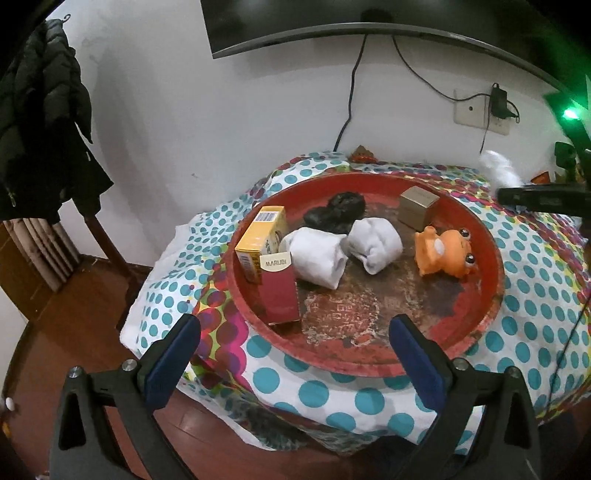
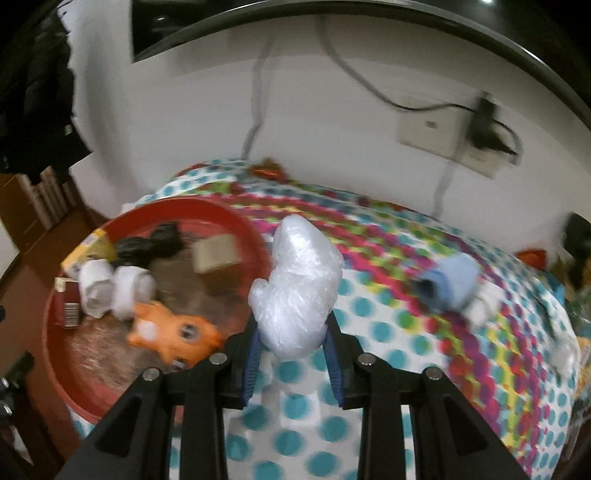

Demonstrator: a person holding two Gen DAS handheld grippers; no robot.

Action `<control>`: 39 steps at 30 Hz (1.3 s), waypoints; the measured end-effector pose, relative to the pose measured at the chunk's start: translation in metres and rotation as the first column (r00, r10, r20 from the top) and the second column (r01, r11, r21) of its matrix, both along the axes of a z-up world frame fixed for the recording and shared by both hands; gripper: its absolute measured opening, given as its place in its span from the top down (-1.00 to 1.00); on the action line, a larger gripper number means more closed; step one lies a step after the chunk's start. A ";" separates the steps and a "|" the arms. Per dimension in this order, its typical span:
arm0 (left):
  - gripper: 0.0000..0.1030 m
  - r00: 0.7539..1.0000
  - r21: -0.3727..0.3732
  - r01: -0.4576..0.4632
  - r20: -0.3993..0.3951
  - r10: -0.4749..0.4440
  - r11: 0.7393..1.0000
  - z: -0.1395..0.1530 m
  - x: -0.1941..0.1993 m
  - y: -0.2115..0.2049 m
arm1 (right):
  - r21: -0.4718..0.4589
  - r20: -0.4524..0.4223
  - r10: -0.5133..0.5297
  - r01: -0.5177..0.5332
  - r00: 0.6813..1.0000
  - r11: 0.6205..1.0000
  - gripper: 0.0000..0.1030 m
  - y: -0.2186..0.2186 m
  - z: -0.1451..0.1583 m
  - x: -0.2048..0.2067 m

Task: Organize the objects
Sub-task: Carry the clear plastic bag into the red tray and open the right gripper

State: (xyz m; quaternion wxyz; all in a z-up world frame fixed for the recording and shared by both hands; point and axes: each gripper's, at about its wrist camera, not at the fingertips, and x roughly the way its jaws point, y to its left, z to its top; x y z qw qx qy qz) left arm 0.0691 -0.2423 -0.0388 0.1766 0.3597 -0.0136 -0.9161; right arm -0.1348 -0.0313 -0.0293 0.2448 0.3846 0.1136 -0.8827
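A round red tray (image 1: pixel 491 280) lies on a dotted cloth. It holds a yellow box (image 1: pixel 258 240), a dark red box (image 1: pixel 279 291), two white rolled socks (image 1: pixel 319 254), a black bundle (image 1: pixel 334 214), a tan box (image 1: pixel 417 206) and an orange frog toy (image 1: pixel 443 253). My left gripper (image 1: pixel 295 332) stands open over the tray's near rim with nothing between its fingers. In the right wrist view my right gripper (image 2: pixel 293 339) is shut on a crumpled white plastic bag (image 2: pixel 299 288), held above the cloth beside the red tray (image 2: pixel 55 332). That bag (image 1: pixel 498 168) also shows at the left view's right edge.
A blue rolled sock (image 2: pixel 448 286) and a white item (image 2: pixel 480 310) lie on the cloth to the right. A wall with a television (image 1: pixel 332 22), cables and a socket (image 1: pixel 480 110) stands behind. A dark jacket (image 1: pixel 40 122) hangs at left over a wooden floor (image 1: pixel 74 295).
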 end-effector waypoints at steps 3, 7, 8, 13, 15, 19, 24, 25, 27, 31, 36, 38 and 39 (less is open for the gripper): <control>-0.99 1.000 0.002 -0.006 -0.007 0.006 1.000 0.001 0.001 -0.001 | 0.005 0.021 0.036 -0.036 0.999 0.999 0.39 -0.027 -0.004 -0.001; -1.00 1.000 0.021 -0.011 0.001 0.011 1.000 -0.002 0.001 -0.004 | 0.021 0.035 0.064 -0.065 0.997 0.998 0.39 -0.055 -0.009 -0.003; -1.00 1.000 0.027 -0.009 0.003 0.009 1.000 -0.002 0.001 -0.005 | 0.027 0.039 0.070 -0.071 0.997 0.997 0.39 -0.064 -0.011 -0.005; -1.00 1.000 0.038 -0.015 0.006 0.015 0.999 -0.003 0.000 -0.008 | 0.053 0.053 0.087 -0.089 0.995 0.995 0.39 -0.086 -0.020 -0.010; -1.00 1.000 0.046 -0.016 0.006 0.016 0.999 -0.004 0.001 -0.009 | 0.065 0.062 0.088 -0.092 0.994 0.994 0.39 -0.090 -0.024 -0.012; -1.00 1.000 0.053 -0.015 0.013 0.015 0.998 -0.005 0.001 -0.011 | 0.085 0.076 0.088 -0.094 0.993 0.992 0.39 -0.099 -0.033 -0.016; -1.00 1.000 0.061 -0.017 0.012 0.016 0.998 -0.006 0.001 -0.013 | 0.096 0.076 0.086 -0.093 0.993 0.991 0.36 -0.103 -0.036 -0.018; -1.00 1.000 0.065 -0.020 0.014 0.019 0.998 -0.006 0.001 -0.014 | 0.099 0.073 0.087 -0.094 0.994 0.991 0.36 -0.104 -0.036 -0.018; -1.00 1.000 0.068 -0.022 0.015 0.021 0.997 -0.007 0.001 -0.014 | 0.093 0.074 0.095 -0.102 0.993 0.990 0.35 -0.105 -0.035 -0.018; -1.00 1.000 0.071 -0.024 0.019 0.023 0.997 -0.008 0.000 -0.014 | 0.093 0.070 0.101 -0.107 0.992 0.990 0.34 -0.106 -0.033 -0.016; -1.00 1.000 0.068 -0.019 0.023 0.018 0.998 -0.010 -0.001 -0.013 | 0.084 0.060 0.093 -0.098 0.994 0.992 0.12 -0.103 -0.029 -0.013; -1.00 1.000 0.067 -0.015 0.025 0.014 0.998 -0.011 -0.002 -0.011 | 0.074 0.061 0.094 -0.098 0.994 0.992 0.03 -0.100 -0.027 -0.011; -1.00 1.000 0.068 -0.017 0.024 0.015 0.998 -0.011 -0.002 -0.011 | 0.065 0.056 0.094 -0.097 0.994 0.993 0.00 -0.098 -0.026 -0.010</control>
